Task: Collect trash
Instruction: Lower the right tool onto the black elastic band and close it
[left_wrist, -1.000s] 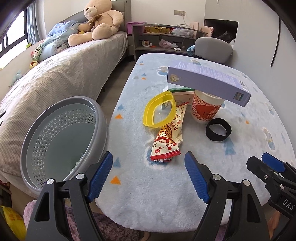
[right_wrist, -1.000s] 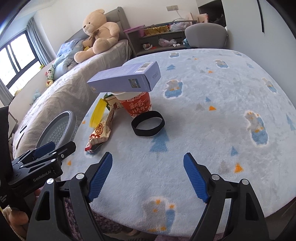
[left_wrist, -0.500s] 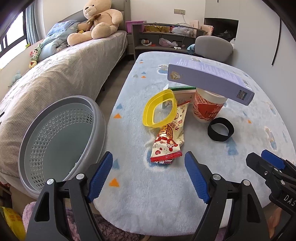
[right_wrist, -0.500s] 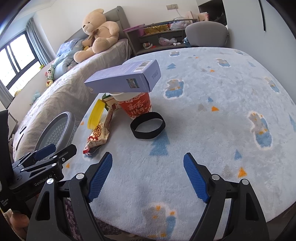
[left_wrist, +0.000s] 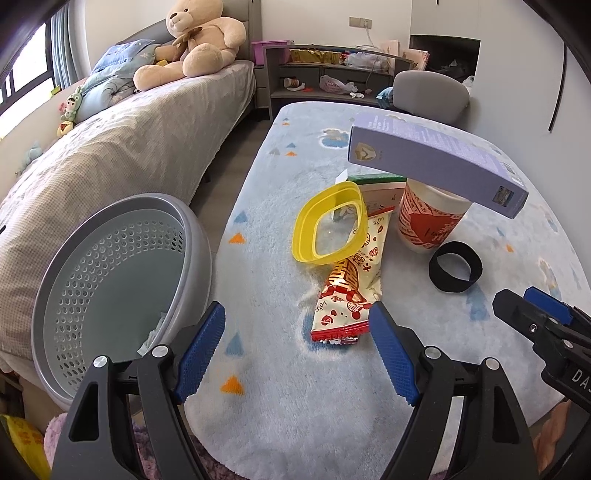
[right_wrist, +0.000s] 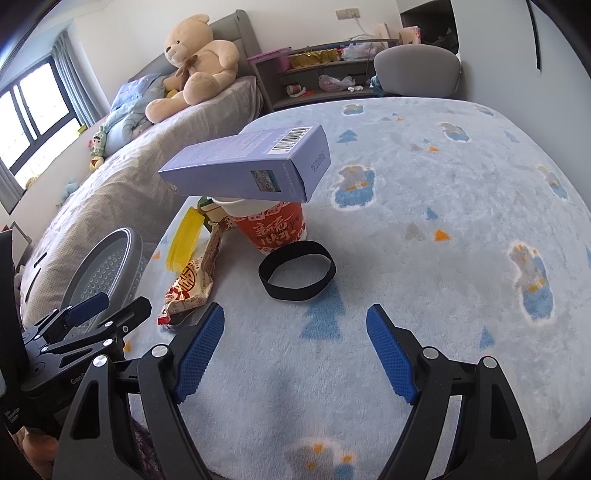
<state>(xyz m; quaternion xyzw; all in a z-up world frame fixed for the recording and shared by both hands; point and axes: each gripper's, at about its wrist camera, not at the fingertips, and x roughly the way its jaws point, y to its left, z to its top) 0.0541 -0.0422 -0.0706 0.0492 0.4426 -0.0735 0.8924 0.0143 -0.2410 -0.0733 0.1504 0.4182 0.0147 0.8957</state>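
Left wrist view: left gripper (left_wrist: 297, 343) stands wide apart, empty, bottom centre; red-and-white plastic snack wrapper (left_wrist: 349, 288) lies centre frame on pale blue fleecy table cover (left_wrist: 280, 406). Right gripper (right_wrist: 295, 345) likewise gapes, empty.

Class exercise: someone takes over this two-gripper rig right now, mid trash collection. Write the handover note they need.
Left gripper: open, empty, near the snack wrapper.
Right gripper: open, empty, short of the black band.
On the table: purple box balanced on the red paper cup, yellow ring, wrapper, band.
Grey basket at the table's left edge, a scrap inside.
Left: everything on the table.
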